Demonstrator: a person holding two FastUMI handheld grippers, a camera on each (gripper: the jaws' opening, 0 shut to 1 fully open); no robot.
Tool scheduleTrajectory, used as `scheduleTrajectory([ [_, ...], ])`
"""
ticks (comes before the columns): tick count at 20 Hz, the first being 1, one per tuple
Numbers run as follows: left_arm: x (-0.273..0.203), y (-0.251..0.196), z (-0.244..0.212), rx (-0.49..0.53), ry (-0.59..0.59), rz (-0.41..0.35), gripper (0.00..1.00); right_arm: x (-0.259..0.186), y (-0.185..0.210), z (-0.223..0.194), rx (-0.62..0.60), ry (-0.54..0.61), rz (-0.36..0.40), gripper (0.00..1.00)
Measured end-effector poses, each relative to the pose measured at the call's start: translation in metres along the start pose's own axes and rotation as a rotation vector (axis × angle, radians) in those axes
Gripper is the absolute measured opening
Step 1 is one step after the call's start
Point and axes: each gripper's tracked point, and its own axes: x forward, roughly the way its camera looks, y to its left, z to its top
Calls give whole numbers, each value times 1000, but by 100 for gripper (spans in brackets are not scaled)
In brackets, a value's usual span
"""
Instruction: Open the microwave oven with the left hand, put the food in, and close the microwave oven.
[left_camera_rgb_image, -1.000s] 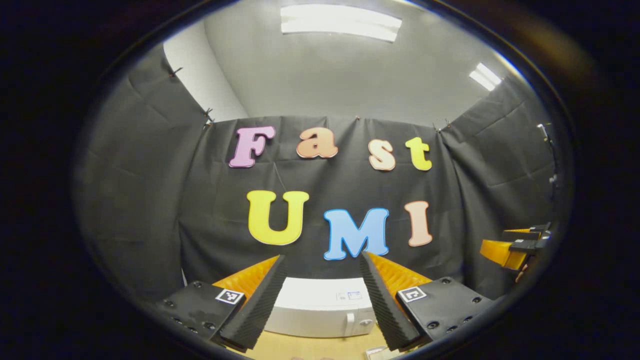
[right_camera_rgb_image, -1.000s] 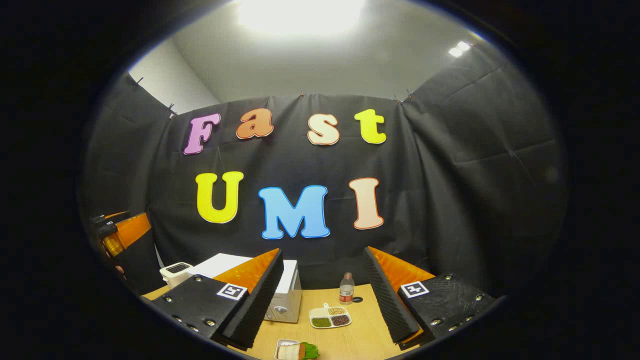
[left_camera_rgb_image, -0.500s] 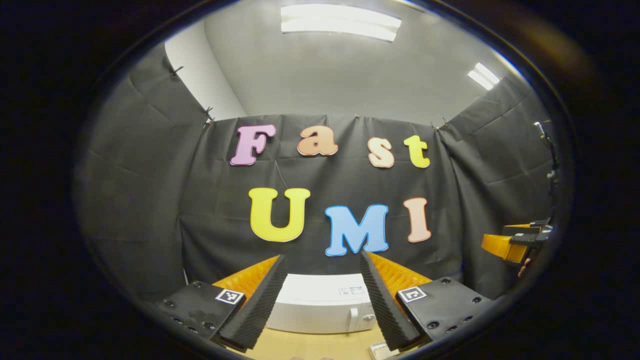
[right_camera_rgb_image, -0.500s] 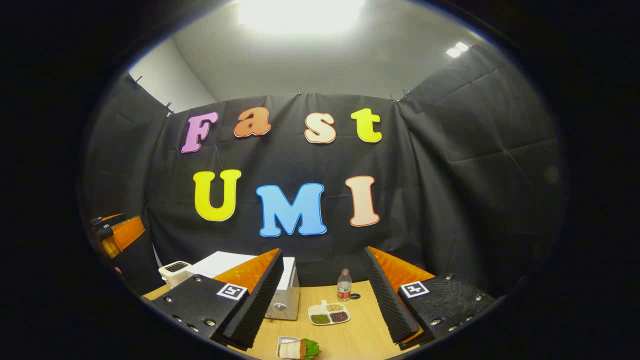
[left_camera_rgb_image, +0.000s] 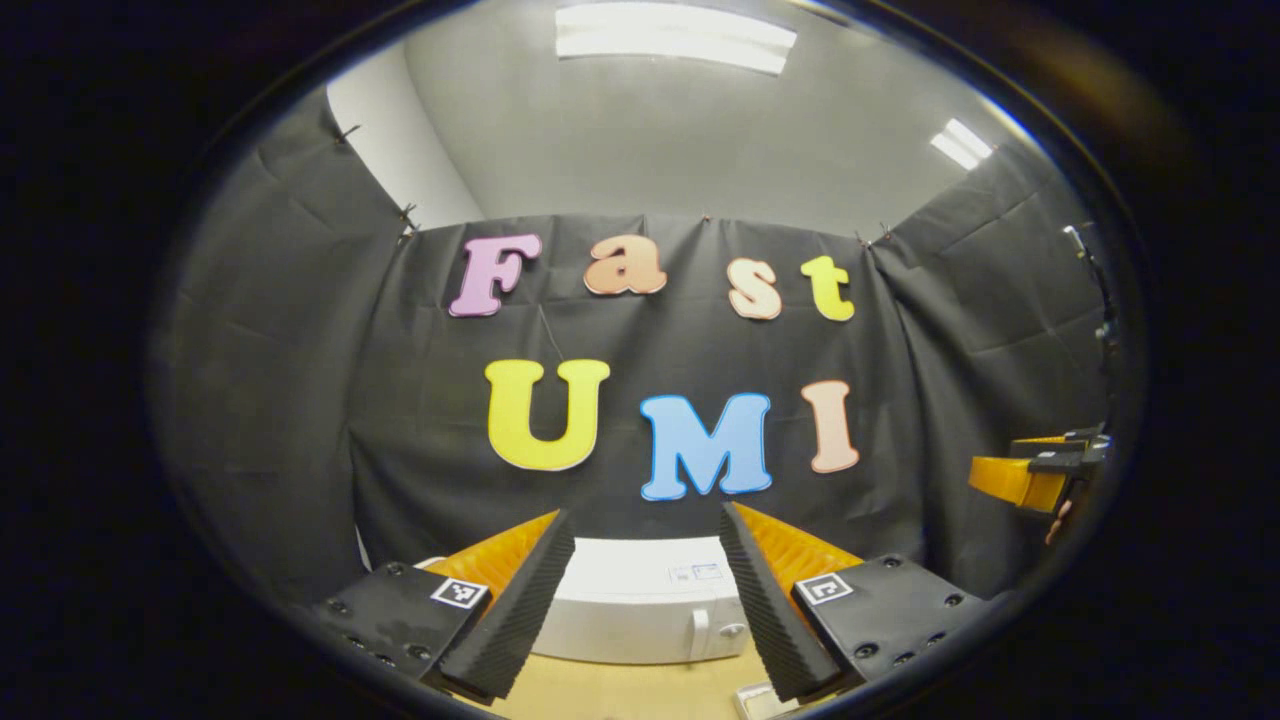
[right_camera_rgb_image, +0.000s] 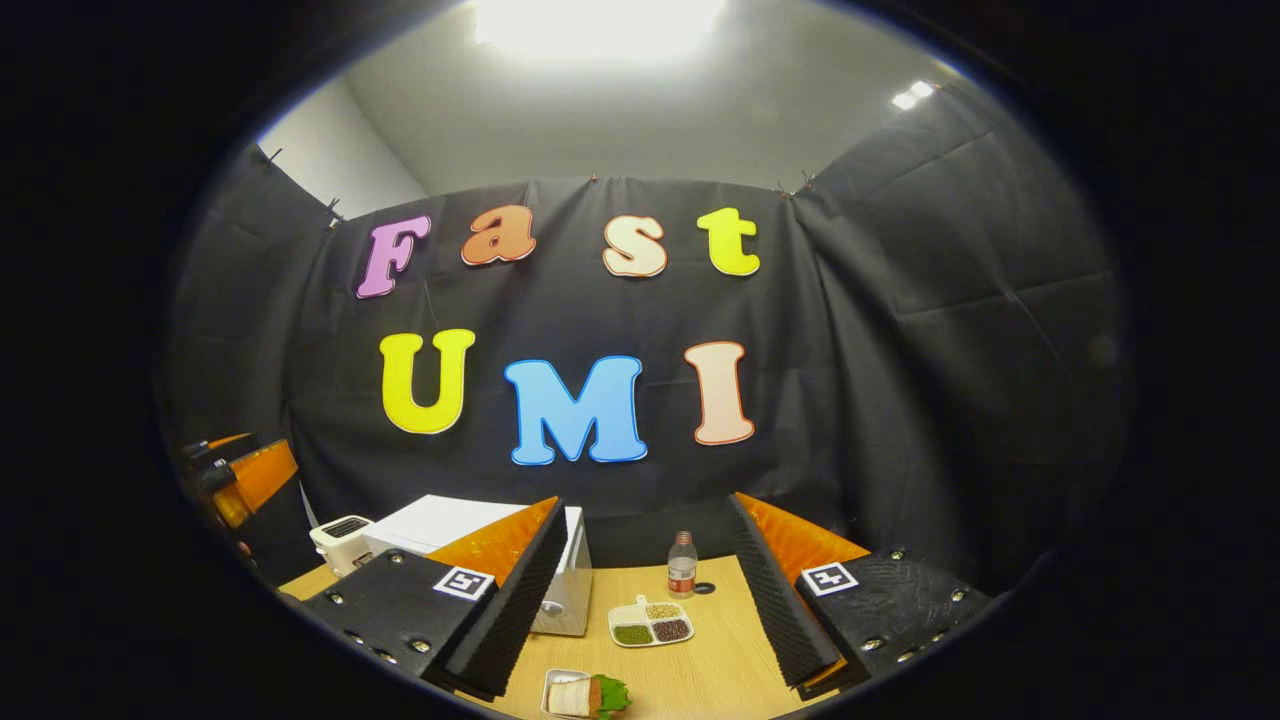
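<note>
The white microwave (left_camera_rgb_image: 640, 600) stands low in the left gripper view, door closed, with its handle (left_camera_rgb_image: 700, 628) at the right of the front. My left gripper (left_camera_rgb_image: 645, 512) hangs open above and short of it, holding nothing. In the right gripper view the microwave (right_camera_rgb_image: 440, 522) is at the left on the wooden table (right_camera_rgb_image: 710, 665). The food, a sandwich with green leaf in a small white dish (right_camera_rgb_image: 580, 695), lies at the near edge. Well above it, my right gripper (right_camera_rgb_image: 645, 502) is open and empty. Each gripper also shows at the other view's edge: left gripper (right_camera_rgb_image: 245, 478), right gripper (left_camera_rgb_image: 1030, 478).
A white toaster (right_camera_rgb_image: 340, 540) stands left of the microwave. A sectioned plate of beans (right_camera_rgb_image: 650, 625) and a small bottle (right_camera_rgb_image: 682, 565) sit mid-table to the right of the microwave. The dish's corner (left_camera_rgb_image: 755, 700) shows in the left gripper view.
Both views have tipped slightly downward, so the wall has slid up and more of the table and microwave shows. Both grippers stay open and empty.
</note>
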Motion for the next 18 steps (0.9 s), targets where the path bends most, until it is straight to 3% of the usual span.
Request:
scheduleTrajectory([
  [10,110,-57,-199,-9,268,-43,96,61,-21,-23,4,3,41,96],
  [18,170,-75,-336,-1,467,-35,97,110,-63,-60,20,78,12,96],
])
